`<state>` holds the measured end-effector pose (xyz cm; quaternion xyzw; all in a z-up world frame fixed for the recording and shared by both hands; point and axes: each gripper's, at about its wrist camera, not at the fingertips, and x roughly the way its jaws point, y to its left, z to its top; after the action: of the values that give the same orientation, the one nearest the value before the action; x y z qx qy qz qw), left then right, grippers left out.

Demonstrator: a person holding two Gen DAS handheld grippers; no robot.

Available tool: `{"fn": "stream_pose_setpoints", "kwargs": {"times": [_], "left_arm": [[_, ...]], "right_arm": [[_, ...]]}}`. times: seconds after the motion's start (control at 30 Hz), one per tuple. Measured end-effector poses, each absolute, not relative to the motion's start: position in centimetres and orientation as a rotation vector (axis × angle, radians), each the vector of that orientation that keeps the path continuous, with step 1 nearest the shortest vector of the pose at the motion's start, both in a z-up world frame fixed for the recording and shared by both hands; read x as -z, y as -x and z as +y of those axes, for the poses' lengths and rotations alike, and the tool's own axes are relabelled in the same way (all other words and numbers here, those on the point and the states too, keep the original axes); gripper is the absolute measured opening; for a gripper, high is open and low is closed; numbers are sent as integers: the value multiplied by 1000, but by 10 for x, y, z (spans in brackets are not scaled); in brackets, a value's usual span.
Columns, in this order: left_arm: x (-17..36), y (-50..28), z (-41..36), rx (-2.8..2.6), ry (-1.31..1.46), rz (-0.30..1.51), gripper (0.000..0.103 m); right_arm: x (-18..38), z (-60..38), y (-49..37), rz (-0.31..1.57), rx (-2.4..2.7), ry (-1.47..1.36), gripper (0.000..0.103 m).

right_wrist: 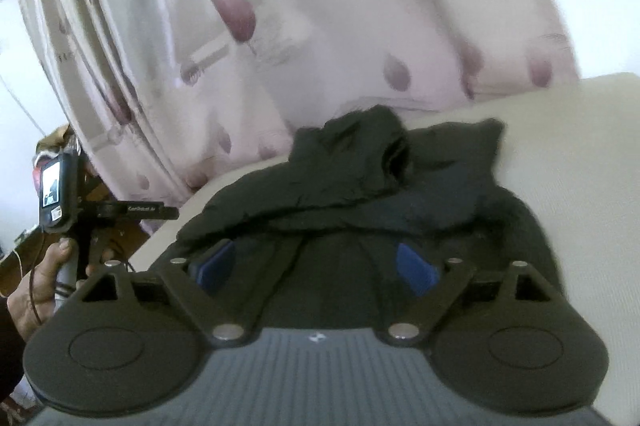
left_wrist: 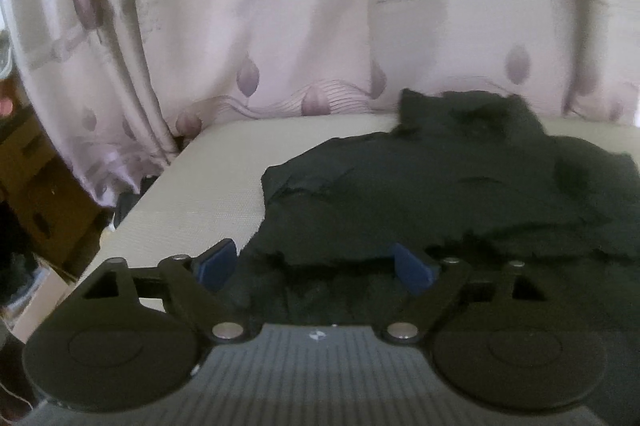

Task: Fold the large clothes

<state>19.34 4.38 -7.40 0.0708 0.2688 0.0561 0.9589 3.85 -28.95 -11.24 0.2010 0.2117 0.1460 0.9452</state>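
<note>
**Both claws spread above a half-folded dark garment**

While the large black fabric garment lies bunched on the pale cream woven surface, both claws hang over its near edge with nothing between their pads. Seen from the left wrist, the left claw has its blue pads wide apart, the dark cloth showing below the gap but not pinched. The garment's upper layer is folded back toward the far side, its crumpled edge running across the middle of the cloth, and a raised lump of fabric sits at the far end near the pale pink curtain printed with purple oval shapes.

From the right wrist, the right claw is likewise spread, its blue pads clear of the cloth. Ahead of it the garment shows a hood-like bulge at its far end, with bare cream surface to the right. At the left edge of this view, a person's hand grips the handle of the other claw's device, whose small lit screen faces the camera. Brown cardboard boxes stand beside the surface in the left wrist view.
</note>
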Motion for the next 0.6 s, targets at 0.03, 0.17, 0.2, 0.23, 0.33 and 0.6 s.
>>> {"fn": "stream_pose_setpoints", "kwargs": {"times": [0.03,0.17,0.2,0.23,0.33,0.6], "left_arm": [[72,-181,41,-107,-155,534,90],[67,-140,35,-73,-170,506,93],[67,-131,34,-65,-164,504,94],[66,-123,35,-56,-160,503,94],[68,-97,35,-43,-155,500,96],[84,-47,38,-40,-171,496,103]], "right_arm": [[111,-293,-25,422,-288,-417,94],[106,-307,27,396,-226,-417,97],[105,-309,38,393,-213,-409,97],[104,-310,48,392,-199,-398,97],[104,-313,75,367,-157,-361,98],[134,-325,115,406,-35,-370,101]]}}
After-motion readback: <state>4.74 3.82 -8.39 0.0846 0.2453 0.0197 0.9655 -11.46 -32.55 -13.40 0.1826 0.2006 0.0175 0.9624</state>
